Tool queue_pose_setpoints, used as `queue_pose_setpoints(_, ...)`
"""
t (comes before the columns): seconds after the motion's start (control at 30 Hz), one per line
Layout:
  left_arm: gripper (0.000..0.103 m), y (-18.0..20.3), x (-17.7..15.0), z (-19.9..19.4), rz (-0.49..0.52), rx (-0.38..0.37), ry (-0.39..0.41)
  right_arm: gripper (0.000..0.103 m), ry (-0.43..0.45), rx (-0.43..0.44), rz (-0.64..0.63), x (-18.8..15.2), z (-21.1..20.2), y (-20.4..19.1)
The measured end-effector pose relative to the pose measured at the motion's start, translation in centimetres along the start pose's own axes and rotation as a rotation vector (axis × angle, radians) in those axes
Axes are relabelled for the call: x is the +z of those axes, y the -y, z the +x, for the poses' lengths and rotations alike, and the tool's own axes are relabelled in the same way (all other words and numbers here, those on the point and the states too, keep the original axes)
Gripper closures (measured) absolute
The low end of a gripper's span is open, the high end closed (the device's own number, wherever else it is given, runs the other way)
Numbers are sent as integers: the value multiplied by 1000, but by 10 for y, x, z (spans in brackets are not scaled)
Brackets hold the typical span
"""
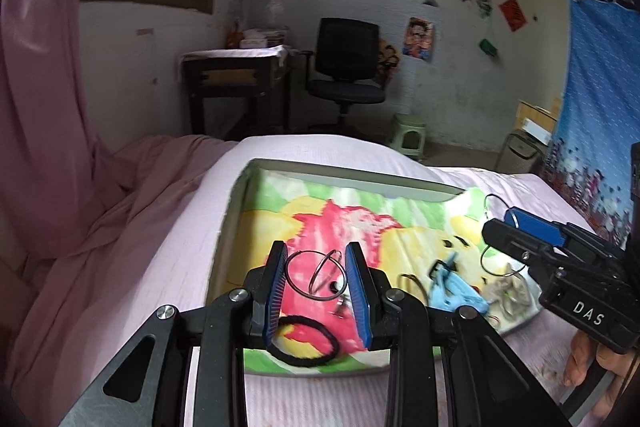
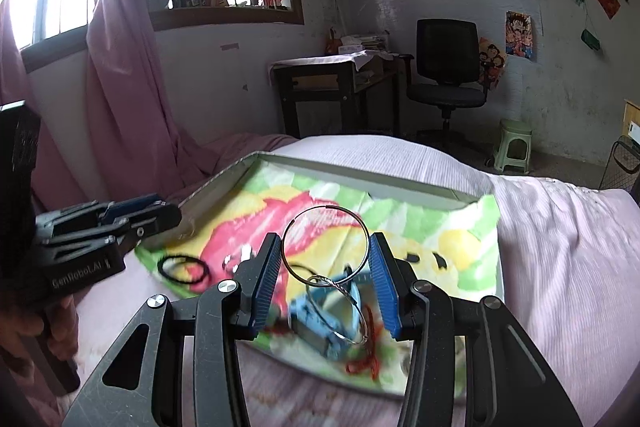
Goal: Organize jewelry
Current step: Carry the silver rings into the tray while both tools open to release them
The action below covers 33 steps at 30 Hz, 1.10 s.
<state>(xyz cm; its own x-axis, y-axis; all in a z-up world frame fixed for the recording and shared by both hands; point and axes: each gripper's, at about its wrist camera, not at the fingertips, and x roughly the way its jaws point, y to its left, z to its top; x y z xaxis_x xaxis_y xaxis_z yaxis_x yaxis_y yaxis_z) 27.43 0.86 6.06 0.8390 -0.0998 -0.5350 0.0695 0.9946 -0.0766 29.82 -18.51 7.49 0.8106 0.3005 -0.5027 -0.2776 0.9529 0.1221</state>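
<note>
A colourful cartoon cloth [image 1: 320, 219] lies in a shallow white box [image 1: 352, 179] on the bed. My left gripper [image 1: 318, 263] holds linked metal hoops [image 1: 316, 277] between its blue pads, above the cloth. A black hair tie [image 1: 306, 343] lies under it. My right gripper [image 2: 326, 251] holds a large metal hoop [image 2: 325, 242] with a second hoop [image 2: 340, 307] hanging from it, above a blue watch [image 2: 324, 327] and a red string [image 2: 366, 363]. The right gripper also shows in the left wrist view [image 1: 520, 231], the left one in the right wrist view [image 2: 160, 211].
The bed has a pink striped sheet [image 1: 160, 267] and a pink curtain [image 1: 48, 107] at left. A dark desk [image 1: 236, 83], a black office chair [image 1: 346, 67] and a green stool [image 1: 408, 135] stand beyond the bed. A blue cloth [image 1: 600, 107] hangs at right.
</note>
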Motion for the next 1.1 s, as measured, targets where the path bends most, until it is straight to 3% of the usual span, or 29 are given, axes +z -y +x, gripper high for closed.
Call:
queue_pose_setpoints(0.33,75,-20,1,34,-51,77,-68,63,-30,-12,23,7,33,-5)
queue_pose_setpoints(0.77,75,-20,-5,60,-18,180,-163,63,-91,-54,41,-4,58,0)
queue_pose_setpoints(1.1,75,-18,-11,69,3,189,-217,63,-173,-63,53,-15,73,7)
